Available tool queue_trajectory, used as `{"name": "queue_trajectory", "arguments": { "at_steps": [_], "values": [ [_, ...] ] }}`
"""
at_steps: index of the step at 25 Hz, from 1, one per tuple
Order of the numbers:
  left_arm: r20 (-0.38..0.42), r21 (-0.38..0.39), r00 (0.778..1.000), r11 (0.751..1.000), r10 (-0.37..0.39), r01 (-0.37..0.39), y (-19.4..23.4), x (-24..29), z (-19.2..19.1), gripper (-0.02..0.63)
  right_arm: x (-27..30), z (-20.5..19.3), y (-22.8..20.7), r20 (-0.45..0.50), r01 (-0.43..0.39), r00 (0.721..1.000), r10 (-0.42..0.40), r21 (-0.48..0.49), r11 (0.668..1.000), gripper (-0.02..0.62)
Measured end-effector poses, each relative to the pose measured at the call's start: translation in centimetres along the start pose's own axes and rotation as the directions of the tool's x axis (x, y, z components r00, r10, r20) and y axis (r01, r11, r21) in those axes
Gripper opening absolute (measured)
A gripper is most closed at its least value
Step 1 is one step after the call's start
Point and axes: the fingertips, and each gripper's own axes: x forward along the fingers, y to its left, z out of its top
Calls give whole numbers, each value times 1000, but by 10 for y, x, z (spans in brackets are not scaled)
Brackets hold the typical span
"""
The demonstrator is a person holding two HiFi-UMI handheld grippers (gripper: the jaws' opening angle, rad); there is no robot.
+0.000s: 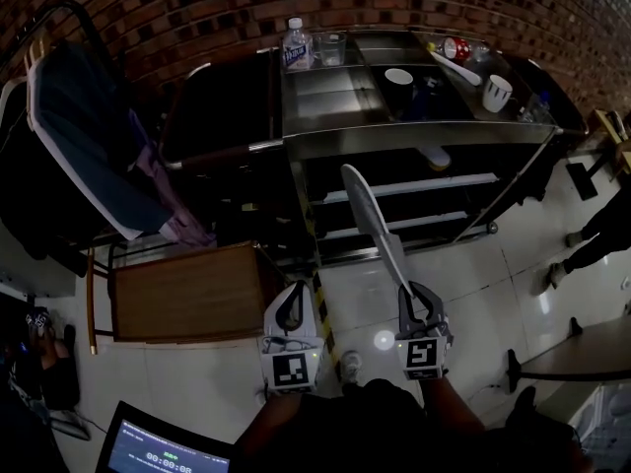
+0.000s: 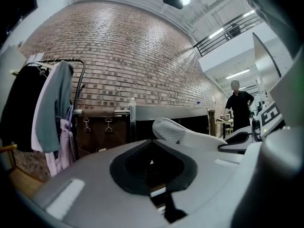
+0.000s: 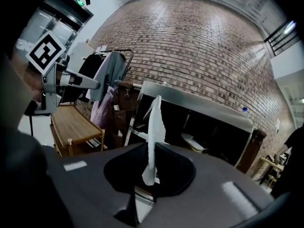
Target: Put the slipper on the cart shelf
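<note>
A white slipper [image 1: 375,220] stands on edge, its heel end pinched in my right gripper [image 1: 412,289], which is shut on it. The toe points up toward the steel cart [image 1: 414,136]. In the right gripper view the slipper [image 3: 154,127] rises thin and upright from the jaws, in front of the cart [image 3: 199,106]. A second pale slipper [image 1: 436,157] lies on the cart's upper shelf, also visible as a slipper [image 3: 192,141] inside the cart. My left gripper [image 1: 294,289] hangs beside the right one, fingertips together, holding nothing. The left gripper view shows the held slipper [image 2: 168,128] off to its right.
A clothes rack [image 1: 89,136] with hanging garments stands left of the cart, with a low wooden bench [image 1: 187,294] below it. On the cart top are a water bottle [image 1: 297,45] and cups [image 1: 498,92]. A person's legs [image 1: 592,235] are at the right, near a table [image 1: 582,358].
</note>
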Motion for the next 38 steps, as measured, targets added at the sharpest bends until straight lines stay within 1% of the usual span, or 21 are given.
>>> {"name": "queue_trajectory", "arguments": {
  "at_steps": [3,6,10,14,16,18,21,26,28,30,34,35,36,37,38],
  "values": [
    [-1,24,1000,1000,13,-13,3,12,0,15,16,-7,-2,-8,-26,1000,26,22,999,34],
    [10,20,1000,1000,21,-22,4,22,6,15,37,-19,2,-25,-60,998,60,31,998,34],
    [11,30,999,999,32,-32,9,34,10,15,65,-14,8,-31,-101,994,102,39,994,34],
    [4,39,999,998,47,-47,15,43,10,15,90,-10,7,-37,-127,991,130,86,988,34],
    [1,46,998,997,57,-57,19,47,11,15,105,-7,4,-34,-135,989,141,136,982,34],
    [-4,48,998,997,68,-67,22,50,10,15,122,-4,-1,-30,-142,988,151,208,968,34],
    [-12,52,996,995,83,-83,26,53,9,15,147,0,-9,-25,-154,985,171,321,934,34],
    [-20,63,994,992,109,-107,31,54,8,15,186,4,-18,-16,-177,979,204,439,881,34],
    [-21,68,993,991,120,-118,34,53,7,15,202,6,-21,-10,-182,977,214,489,853,34],
    [-22,72,991,989,129,-128,36,52,7,15,218,7,-24,-4,-183,975,222,550,815,34],
    [-20,90,990,987,137,-134,40,51,8,15,247,6,-27,2,-184,969,249,678,712,32],
    [-22,94,991,987,133,-131,39,51,7,15,253,2,-28,-3,-177,967,254,709,683,34],
    [-22,93,991,987,132,-130,39,51,7,15,260,-3,-28,-10,-167,965,261,745,646,32],
    [-19,89,991,987,135,-133,39,50,8,15,267,-10,-26,-16,-156,962,271,787,597,32],
    [-14,88,990,987,140,-138,41,49,8,15,274,-16,-23,-15,-146,959,282,829,540,34]
  ]
}}
